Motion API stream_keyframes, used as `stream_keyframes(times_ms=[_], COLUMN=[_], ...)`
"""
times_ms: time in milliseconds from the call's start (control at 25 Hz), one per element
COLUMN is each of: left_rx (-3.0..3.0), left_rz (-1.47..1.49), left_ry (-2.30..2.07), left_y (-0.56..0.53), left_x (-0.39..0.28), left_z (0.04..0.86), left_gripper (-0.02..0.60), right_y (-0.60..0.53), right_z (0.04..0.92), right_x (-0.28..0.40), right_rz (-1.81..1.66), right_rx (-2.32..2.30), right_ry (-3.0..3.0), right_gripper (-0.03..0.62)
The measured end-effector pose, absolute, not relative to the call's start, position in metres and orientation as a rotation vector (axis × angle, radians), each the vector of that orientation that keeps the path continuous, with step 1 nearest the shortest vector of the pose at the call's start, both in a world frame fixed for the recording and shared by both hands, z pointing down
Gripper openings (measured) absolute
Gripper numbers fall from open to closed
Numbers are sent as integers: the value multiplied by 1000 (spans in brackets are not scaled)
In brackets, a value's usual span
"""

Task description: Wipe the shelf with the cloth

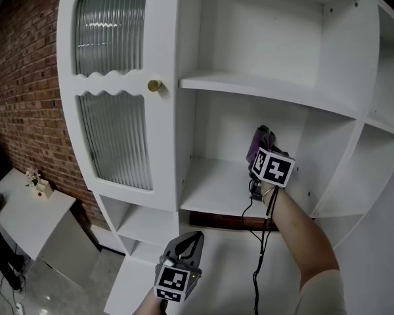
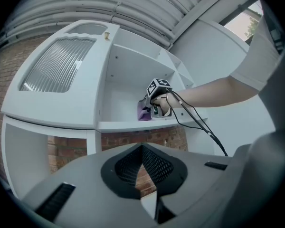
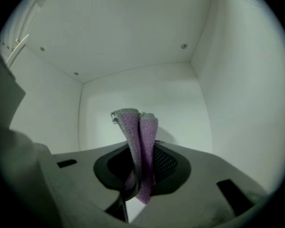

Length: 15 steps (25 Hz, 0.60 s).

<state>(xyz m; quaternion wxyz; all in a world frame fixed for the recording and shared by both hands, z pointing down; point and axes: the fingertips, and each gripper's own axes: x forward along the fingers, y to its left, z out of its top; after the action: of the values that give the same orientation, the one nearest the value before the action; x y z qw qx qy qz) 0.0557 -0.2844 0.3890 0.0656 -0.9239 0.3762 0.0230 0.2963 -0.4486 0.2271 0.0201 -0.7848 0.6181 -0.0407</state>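
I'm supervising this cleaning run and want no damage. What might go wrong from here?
1. The cloth sits bunched in a narrow fold in the right gripper, so bare jaw tips may scrape the white shelf.
2. The black cable trails over the shelf's front edge and might snag.

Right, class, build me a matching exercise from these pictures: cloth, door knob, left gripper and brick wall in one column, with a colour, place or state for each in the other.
1 cloth
2 door knob
3 left gripper
4 brick wall

A gold
B beside the cabinet
C purple, clamped in the right gripper
D held low, jaws shut, empty

Pairs: 1-C, 2-A, 3-D, 4-B
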Motion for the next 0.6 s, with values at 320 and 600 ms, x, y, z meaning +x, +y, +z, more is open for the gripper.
stream_keyframes(times_ms=[320,600], left_rx=[-2793,-2789], left_rz=[76,54], left_ry=[1197,1229], left_y=[-300,-316], left_x=[19,-4], left_z=[400,409], left_gripper=[14,14], right_y=[-481,-515], right_z=[252,260], right_x=[189,141], right_rz=[-181,-173], right_rx=[-2315,-2347], right_ry=[2156,2224], right_gripper=[80,80])
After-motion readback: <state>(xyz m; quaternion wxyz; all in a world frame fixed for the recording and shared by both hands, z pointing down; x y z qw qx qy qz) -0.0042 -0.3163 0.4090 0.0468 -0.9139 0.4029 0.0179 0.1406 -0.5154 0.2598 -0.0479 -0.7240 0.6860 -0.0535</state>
